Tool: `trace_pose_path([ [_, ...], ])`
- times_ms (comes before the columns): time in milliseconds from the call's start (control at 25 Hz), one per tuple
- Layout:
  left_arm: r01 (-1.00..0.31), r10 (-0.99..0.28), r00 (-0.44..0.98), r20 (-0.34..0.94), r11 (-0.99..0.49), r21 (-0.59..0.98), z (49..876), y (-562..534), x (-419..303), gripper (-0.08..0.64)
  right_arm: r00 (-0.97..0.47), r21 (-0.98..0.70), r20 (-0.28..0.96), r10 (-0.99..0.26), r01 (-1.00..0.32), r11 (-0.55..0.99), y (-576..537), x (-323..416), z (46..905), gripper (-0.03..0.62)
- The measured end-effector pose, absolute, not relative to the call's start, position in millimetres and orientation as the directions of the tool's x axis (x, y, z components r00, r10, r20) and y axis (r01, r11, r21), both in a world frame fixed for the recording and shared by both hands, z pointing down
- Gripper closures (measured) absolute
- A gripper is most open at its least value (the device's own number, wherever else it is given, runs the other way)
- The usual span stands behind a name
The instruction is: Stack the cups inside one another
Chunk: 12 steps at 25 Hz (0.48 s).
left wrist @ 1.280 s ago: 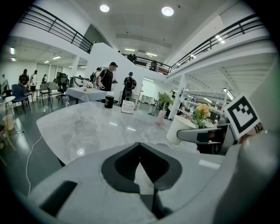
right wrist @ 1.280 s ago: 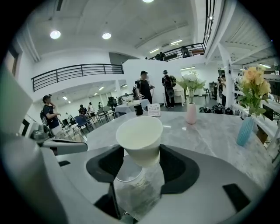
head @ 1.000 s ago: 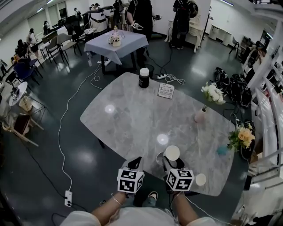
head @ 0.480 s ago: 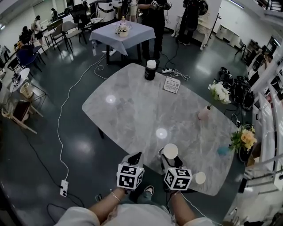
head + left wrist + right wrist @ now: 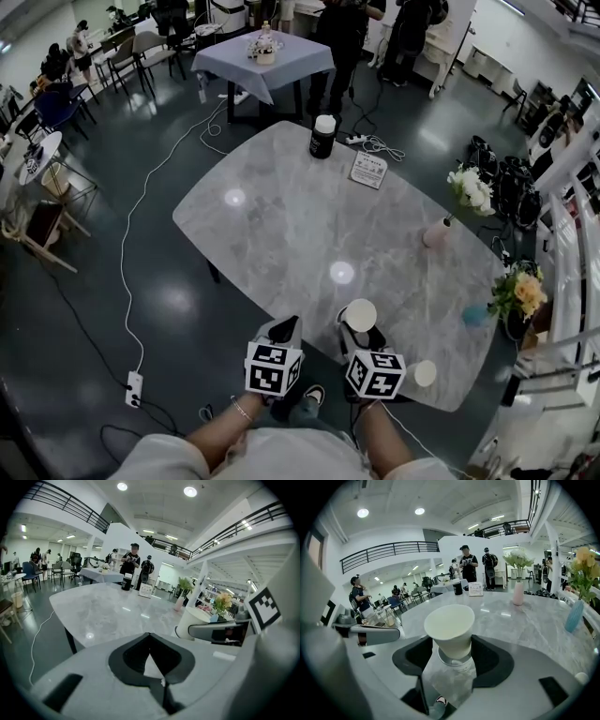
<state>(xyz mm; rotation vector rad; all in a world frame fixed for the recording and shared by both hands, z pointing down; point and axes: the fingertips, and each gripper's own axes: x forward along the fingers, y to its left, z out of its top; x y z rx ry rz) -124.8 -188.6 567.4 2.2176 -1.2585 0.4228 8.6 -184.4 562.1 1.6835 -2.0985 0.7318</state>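
Item one: the white cup (image 5: 449, 627) stands between the jaws of the right gripper (image 5: 451, 643), over the near edge of the table (image 5: 281, 225). The jaws are set wide and bear on its lower wall on both sides; we judge it held. A grey rim (image 5: 461, 663) rings its base, apparently a second cup receiving it.

The left gripper (image 5: 149, 637) hangs just beside, jaws drawn together at the tips with nothing between.

A small white round object (image 5: 425, 373) lies near the table's right corner; we take it for another cup.

We judge the nesting step in hand. The next move calls for seating the held cup straight down, then freeing it.
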Motion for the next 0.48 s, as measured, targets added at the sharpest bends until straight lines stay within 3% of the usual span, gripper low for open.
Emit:
trace_pose_path([
  [480,-0.851,-0.664,0.524,0.533,-0.427,0.306,574.5,-192.5,-116.7,0.565,-0.234,-0.167,0.579,-0.781,-0.972,0.167,-184.1,7.4,571.5,0.354],
])
